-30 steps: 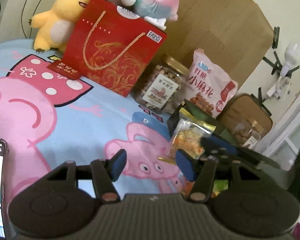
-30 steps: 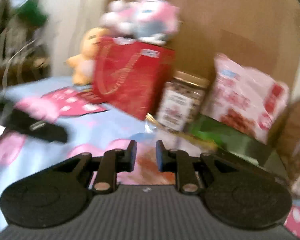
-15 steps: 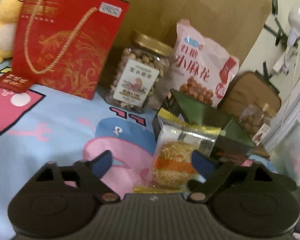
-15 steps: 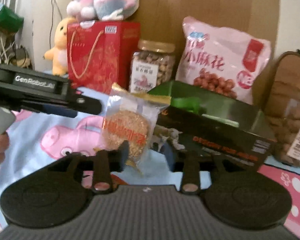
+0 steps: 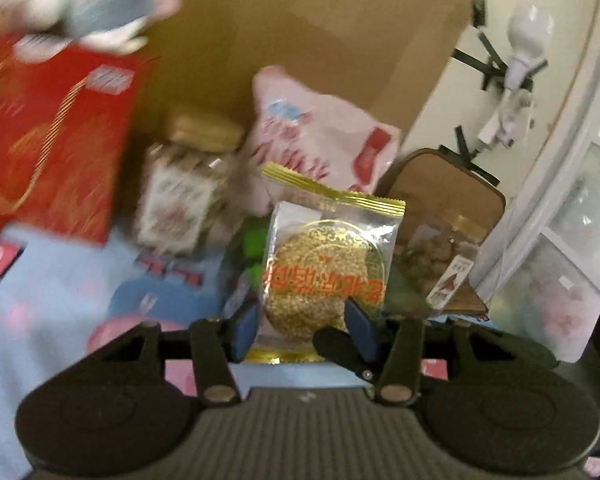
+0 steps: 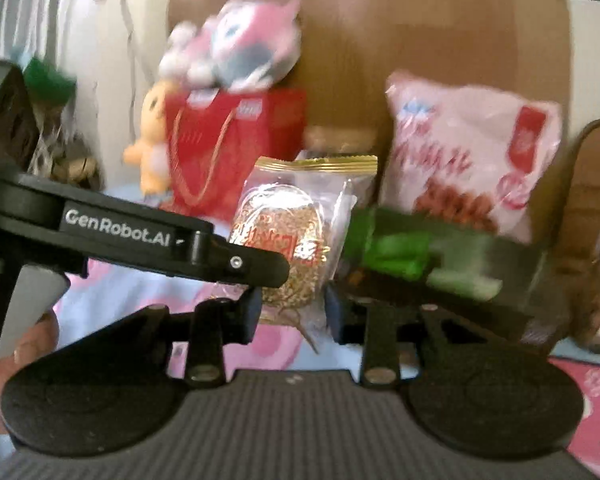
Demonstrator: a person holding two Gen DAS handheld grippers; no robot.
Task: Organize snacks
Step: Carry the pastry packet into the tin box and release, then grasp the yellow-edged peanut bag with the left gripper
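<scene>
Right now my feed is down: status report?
Left gripper closing on sesame cake packet. Right gripper closing round the same packet. Green box close behind.

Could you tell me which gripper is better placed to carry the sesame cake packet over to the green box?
Left, probably. The left gripper is closing with its blue pads at both edges of the sesame cake packet. The right gripper is also closing around it. The green box lies just behind.
</scene>
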